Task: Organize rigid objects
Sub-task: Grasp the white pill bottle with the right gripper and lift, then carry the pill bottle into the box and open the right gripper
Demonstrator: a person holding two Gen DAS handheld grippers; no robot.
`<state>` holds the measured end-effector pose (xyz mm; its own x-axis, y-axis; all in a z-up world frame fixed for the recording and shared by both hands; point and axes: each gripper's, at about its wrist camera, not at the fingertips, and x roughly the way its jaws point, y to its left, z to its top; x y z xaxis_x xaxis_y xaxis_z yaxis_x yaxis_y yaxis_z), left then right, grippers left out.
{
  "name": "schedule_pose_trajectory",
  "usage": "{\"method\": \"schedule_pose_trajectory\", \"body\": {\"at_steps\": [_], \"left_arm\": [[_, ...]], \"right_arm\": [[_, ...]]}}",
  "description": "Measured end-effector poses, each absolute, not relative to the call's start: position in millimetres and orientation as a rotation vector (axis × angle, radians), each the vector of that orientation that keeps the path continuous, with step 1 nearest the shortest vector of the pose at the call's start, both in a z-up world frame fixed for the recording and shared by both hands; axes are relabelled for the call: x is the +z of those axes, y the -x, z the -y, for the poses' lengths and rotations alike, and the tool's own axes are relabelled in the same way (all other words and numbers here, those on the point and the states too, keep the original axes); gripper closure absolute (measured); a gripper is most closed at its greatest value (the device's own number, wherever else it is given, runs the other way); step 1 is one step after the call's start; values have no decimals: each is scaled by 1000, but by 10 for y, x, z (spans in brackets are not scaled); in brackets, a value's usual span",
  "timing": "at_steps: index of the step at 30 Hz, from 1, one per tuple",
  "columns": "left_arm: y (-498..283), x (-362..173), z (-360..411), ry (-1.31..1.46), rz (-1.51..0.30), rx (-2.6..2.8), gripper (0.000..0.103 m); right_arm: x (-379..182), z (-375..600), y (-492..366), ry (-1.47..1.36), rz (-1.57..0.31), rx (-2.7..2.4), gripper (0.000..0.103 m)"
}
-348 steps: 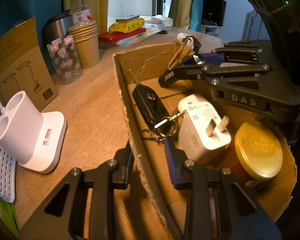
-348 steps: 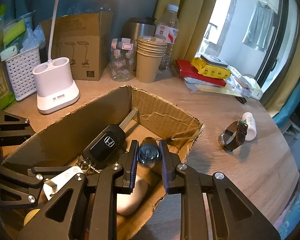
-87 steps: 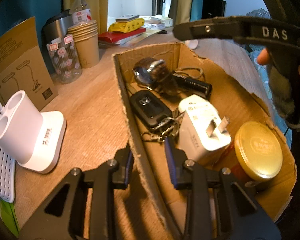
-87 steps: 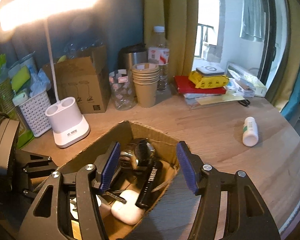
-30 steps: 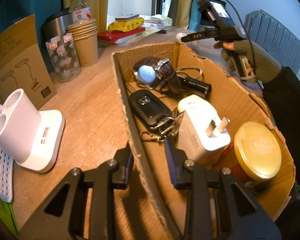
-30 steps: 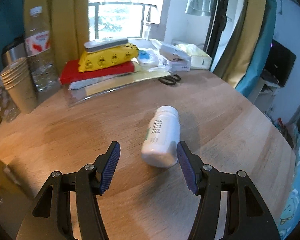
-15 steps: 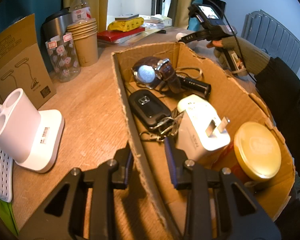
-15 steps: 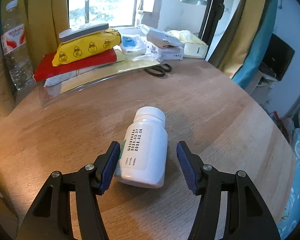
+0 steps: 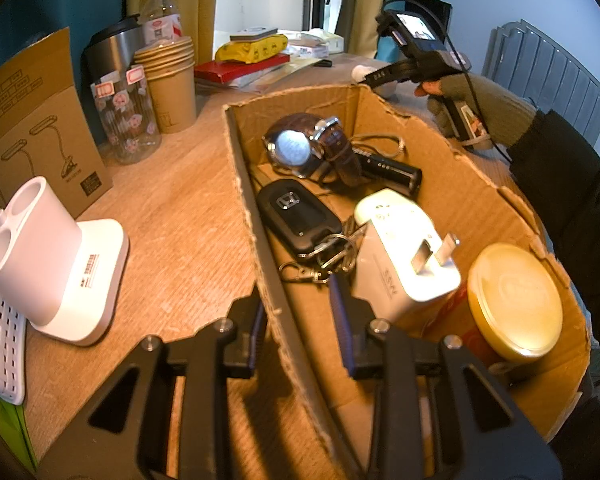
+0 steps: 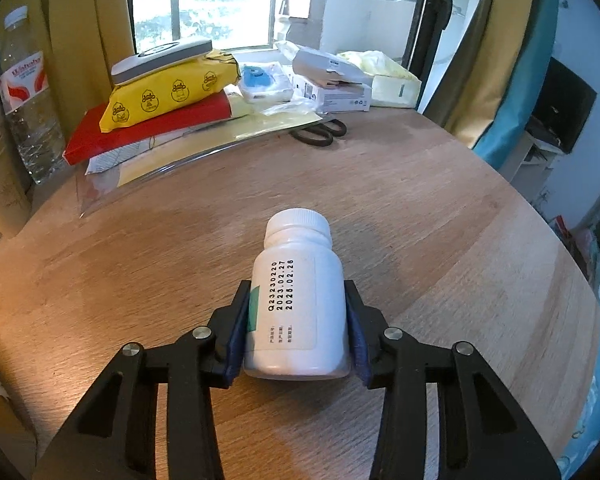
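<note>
Both blue pads of the right gripper [image 10: 297,334] press the flanks of the white pill bottle [image 10: 297,312], which lies on its side on the wooden table [image 10: 440,208], long axis running away from the gripper, cap at the far end. Scissors [image 10: 320,133] lie well beyond that cap. The left gripper [image 9: 299,316] straddles the cardboard box's [image 9: 248,200] wall, seemingly clamping it.

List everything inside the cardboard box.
The cardboard box holds a wristwatch, black flashlight, car key with keyrings, white charger and gold-lidded tin. Anything beneath them is hidden.
</note>
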<state>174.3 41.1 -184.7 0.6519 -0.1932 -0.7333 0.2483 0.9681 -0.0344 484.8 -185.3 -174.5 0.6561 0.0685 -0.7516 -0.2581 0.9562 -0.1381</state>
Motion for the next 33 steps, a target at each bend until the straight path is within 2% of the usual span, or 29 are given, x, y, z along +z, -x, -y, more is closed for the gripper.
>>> {"method": "schedule_pose_trajectory", "body": {"at_steps": [9,33], "left_arm": [[-1742,-1848,-413,-71,-823,-251,72],[-1733,-1845,-411,-74,-823,-250,72]], "right_arm": [[-1679,1866,-4524,207,-812,226,58],[-1515,1789,-3031,111,-711,368,58]]}}
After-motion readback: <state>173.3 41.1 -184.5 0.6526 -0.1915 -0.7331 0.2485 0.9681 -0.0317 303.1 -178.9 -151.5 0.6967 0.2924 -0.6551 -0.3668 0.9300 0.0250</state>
